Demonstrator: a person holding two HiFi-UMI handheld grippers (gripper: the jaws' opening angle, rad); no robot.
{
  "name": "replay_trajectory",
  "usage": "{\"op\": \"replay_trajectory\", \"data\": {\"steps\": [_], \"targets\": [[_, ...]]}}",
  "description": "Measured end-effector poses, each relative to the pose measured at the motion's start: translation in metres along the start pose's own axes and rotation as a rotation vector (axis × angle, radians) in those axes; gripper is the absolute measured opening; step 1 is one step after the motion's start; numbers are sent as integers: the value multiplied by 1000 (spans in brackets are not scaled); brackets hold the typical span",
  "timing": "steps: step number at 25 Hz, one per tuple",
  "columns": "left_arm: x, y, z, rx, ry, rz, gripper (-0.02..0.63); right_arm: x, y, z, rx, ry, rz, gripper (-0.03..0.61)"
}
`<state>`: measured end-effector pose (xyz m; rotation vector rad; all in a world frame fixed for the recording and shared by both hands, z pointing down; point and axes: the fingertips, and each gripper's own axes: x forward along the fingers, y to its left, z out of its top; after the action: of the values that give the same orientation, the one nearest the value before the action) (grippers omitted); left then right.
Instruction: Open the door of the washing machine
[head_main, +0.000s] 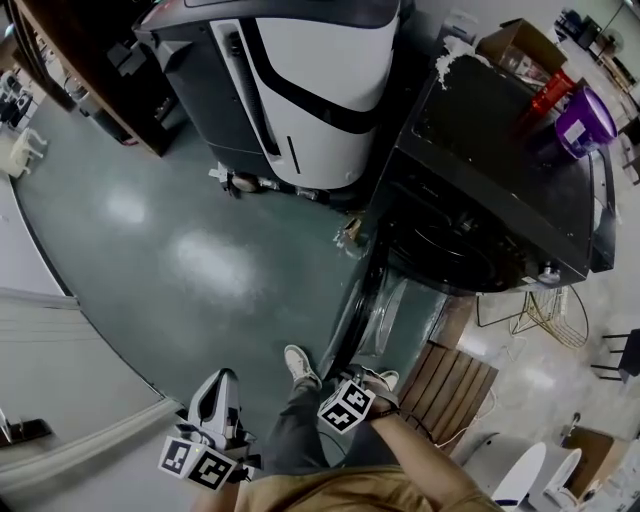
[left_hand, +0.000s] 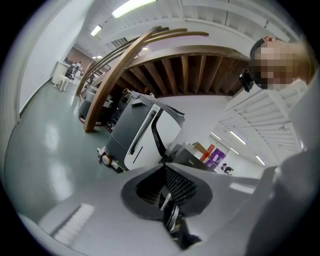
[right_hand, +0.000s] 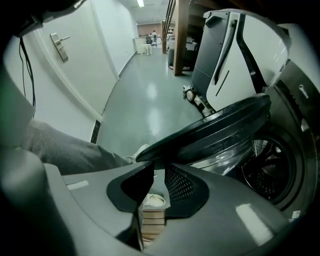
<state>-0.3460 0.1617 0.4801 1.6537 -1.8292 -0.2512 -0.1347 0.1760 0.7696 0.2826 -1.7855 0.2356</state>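
**Washer door found open; task judged all but complete**

**Progress.** The dark grey front-loading washing machine (head_main: 500, 170) stands at 2 o'clock in the head view. Its round, black-rimmed glass door (head_main: 372, 310) is already swung well clear of the front and runs from the machine's face towards 6 o'clock. The steel drum (right_hand: 270, 172) is exposed in the right gripper view. I judge the opening done in substance. At most, a little more swing and drawing the tool away could remain.

**Tools.** The right tool (right_hand: 157, 167) is narrow, with a slim gap between its jaws. A pale shoe toe (right_hand: 153, 200) and wooden slats show through that gap. The door's rim lies just beyond the tips at 12 o'clock, and nothing is seen clamped. The left tool (left_hand: 165, 172) has its jaws together and is empty. It is held well apart from the machine, at 7 o'clock in the head view, and faces across the room.

**Surface and room.** The floor (head_main: 180, 250) is glossy grey-green and reflects the ceiling lights.
- **12 o'clock:** a white and dark grey wheeled machine (head_main: 320, 80) is parked just beside the washer.
- **2 o'clock:** a purple tub (head_main: 585, 120) and a red container (head_main: 552, 90) stand on the washer's top, near its far corner.
- **5 o'clock:** a brown slatted wooden panel (head_main: 450, 385) lies on the floor beside the open door.
- **4 o'clock:** a pale wire rack (head_main: 545, 315) lies on the floor.
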Motion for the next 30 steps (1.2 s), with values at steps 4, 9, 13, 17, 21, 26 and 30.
{"op": "replay_trajectory", "data": {"steps": [4, 9, 13, 17, 21, 26, 30], "targets": [[-6, 7, 4, -7, -12, 16, 60, 0, 2, 22, -18, -28, -17, 72], [-12, 18, 14, -11, -38, 43, 60, 5, 7, 44, -105, -30, -29, 63], [-13, 30, 21, -17, -59, 68, 60, 8, 8, 66, -142, -56, -39, 63], [-13, 43, 26, -29, -78, 102, 60, 13, 3, 89, -159, -76, -39, 63], [-11, 52, 28, -35, -81, 122, 60, 19, -8, 114, -175, -95, -47, 63], [-6, 62, 33, -42, -76, 141, 60, 23, -21, 145, -185, -114, -76, 63], [5, 69, 40, -37, -68, 143, 60, 30, -34, 166, -194, -128, -92, 63]]}}
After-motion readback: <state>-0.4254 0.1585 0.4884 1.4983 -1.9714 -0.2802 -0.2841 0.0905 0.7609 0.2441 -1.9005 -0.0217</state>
